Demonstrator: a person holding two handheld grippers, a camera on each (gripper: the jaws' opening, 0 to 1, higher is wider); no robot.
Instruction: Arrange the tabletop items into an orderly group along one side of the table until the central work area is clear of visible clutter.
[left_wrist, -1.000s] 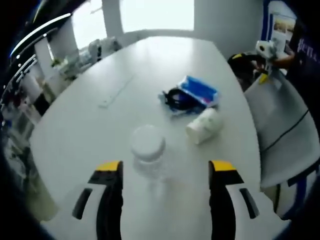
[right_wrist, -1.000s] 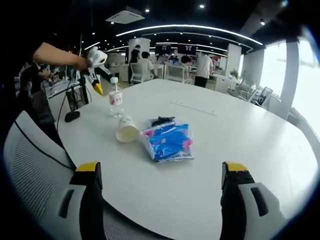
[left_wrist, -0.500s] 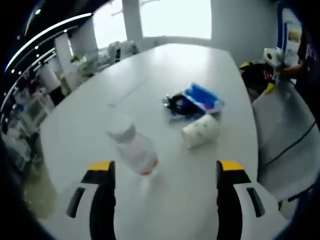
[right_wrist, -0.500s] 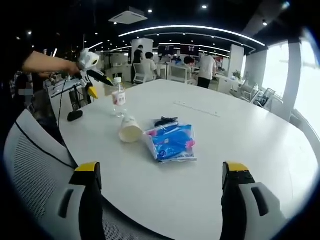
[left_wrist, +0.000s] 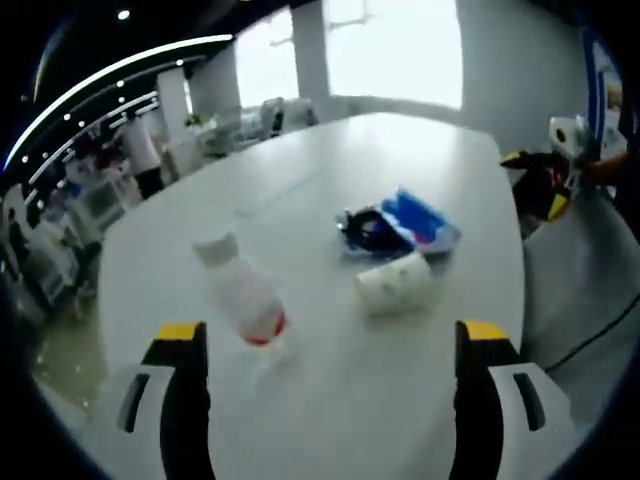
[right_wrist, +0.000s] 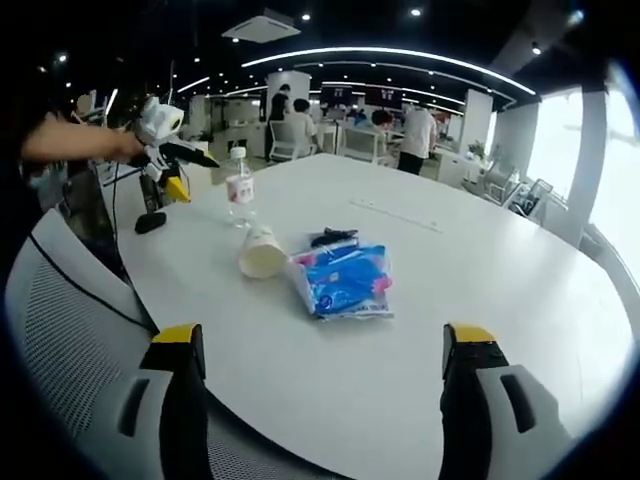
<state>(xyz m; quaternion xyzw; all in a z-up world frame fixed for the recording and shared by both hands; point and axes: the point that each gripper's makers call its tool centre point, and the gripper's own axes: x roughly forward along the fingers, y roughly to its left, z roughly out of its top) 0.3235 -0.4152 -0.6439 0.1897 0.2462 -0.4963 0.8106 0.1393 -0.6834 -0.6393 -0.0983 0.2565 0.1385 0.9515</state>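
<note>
A bottle (left_wrist: 243, 298) stands near the table's (left_wrist: 300, 200) edge, with a tipped cup (left_wrist: 392, 283) and blue packet (left_wrist: 418, 219) mid-table. We hold both grippers, left (left_wrist: 335, 400) and right (right_wrist: 320, 400), with fingers wide, empty. We judge a careless nudge could topple the bottle or roll the cup off.

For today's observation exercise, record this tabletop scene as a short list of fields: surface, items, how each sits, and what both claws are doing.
surface: white table
bottle: clear plastic bottle, upright, white cap, red label
cup: paper cup, lying on its side, next to the packet
packet: blue packet, flat
dark item: small black object beside the packet, kind unclear
left claw: open, empty, short of the bottle
right claw: open, empty, near the table edge
</note>
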